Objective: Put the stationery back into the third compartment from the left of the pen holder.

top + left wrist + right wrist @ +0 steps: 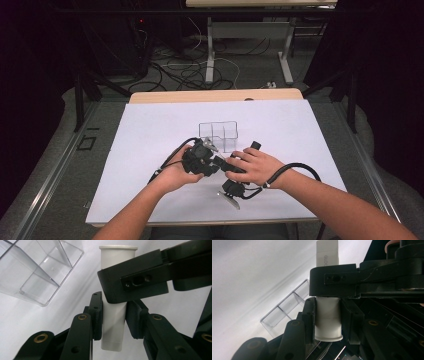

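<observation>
A white plastic tube (113,325) is held between both grippers just above the table. My left gripper (115,308) is shut on its narrow lower part, both pads pressing its sides. The right gripper's black jaw (135,282) crosses in front of the tube higher up. In the right gripper view, my right gripper (328,308) is shut on the tube's round flanged end (328,322), and the flat lettered end (327,252) sticks out beyond the left gripper's jaw (333,281). From above, the left gripper (212,156) and right gripper (221,164) meet at mid-table, with the hands covering the tube.
A clear plastic box (218,134) with dividers stands just behind the grippers, and is also seen as the clear box (37,272) and the clear box (284,310). A white sheet (150,130) covers the table. Cables trail from both grippers toward the near edge.
</observation>
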Demonstrator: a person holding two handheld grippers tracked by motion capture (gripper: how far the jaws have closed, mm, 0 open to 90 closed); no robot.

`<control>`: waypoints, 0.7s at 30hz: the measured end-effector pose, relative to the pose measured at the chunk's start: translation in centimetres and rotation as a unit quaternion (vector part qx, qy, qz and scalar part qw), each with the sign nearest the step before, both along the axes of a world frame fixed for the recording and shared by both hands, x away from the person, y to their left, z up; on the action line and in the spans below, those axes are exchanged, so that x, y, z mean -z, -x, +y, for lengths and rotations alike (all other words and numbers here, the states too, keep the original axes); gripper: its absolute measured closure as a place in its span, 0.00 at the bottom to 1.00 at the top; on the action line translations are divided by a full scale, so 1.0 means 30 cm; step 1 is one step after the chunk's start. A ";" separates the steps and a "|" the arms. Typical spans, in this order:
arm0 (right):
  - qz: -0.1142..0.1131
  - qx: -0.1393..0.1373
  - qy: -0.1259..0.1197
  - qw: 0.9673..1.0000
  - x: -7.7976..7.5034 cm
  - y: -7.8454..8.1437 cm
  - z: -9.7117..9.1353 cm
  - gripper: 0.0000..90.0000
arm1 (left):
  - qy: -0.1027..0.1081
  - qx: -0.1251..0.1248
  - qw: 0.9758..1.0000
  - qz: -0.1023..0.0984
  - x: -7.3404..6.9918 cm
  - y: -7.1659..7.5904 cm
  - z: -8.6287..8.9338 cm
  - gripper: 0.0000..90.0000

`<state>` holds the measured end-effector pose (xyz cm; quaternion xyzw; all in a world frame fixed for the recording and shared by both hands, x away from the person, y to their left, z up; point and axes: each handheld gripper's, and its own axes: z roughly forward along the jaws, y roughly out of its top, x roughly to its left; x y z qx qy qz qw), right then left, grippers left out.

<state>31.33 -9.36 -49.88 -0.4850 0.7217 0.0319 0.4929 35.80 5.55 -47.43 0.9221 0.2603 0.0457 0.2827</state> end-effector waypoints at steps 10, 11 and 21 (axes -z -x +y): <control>0.000 0.021 -0.025 0.999 -0.017 -0.008 -0.023 0.61 | 0.012 -0.024 1.000 0.003 0.004 -0.014 0.021 0.77; 0.005 0.027 -0.033 0.999 -0.021 -0.010 -0.027 0.60 | 0.016 -0.031 0.999 0.008 0.004 -0.013 0.020 0.77; 0.058 0.104 -0.127 0.985 -0.026 -0.026 -0.105 0.48 | 0.025 -0.041 0.999 0.006 -0.003 -0.041 0.041 0.77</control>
